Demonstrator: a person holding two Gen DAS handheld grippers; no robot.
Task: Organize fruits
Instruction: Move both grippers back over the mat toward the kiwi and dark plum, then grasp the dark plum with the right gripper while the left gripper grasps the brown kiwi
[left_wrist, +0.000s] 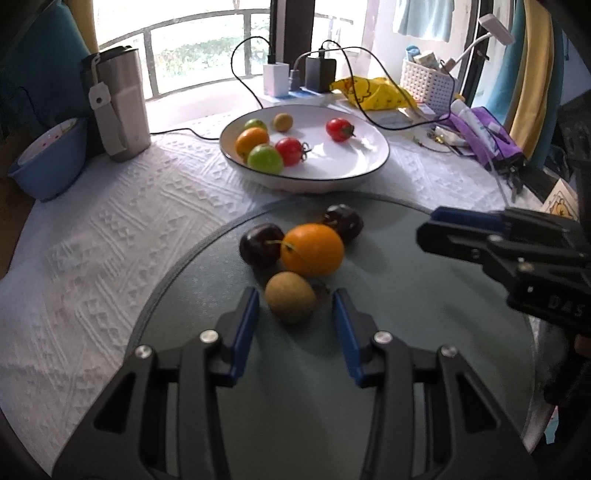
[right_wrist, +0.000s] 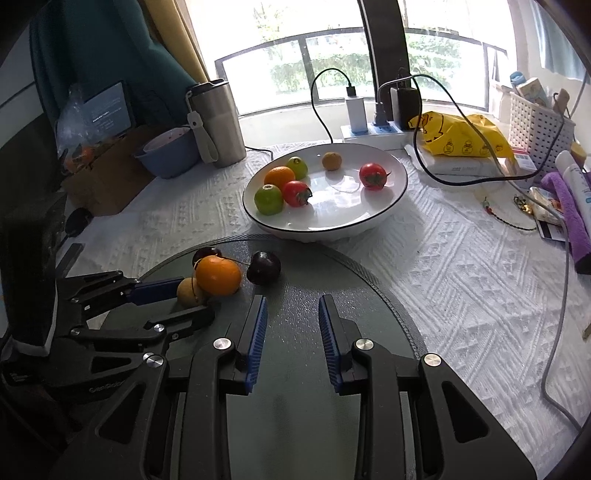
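Your left gripper (left_wrist: 295, 295) sits low over the round grey mat (left_wrist: 424, 314), fingers spread, the kiwi (left_wrist: 290, 296) between them but untouched. Just beyond it the orange (left_wrist: 312, 249) presses against two dark plums (left_wrist: 261, 243), clustered toward the mat's far edge. Right of that cluster the mat lies bare, and your right gripper (right_wrist: 291, 301) hangs there level, fingers apart and holding nothing. Past the mat's far edge the white bowl (right_wrist: 384, 214) holds six fruits, its right half open.
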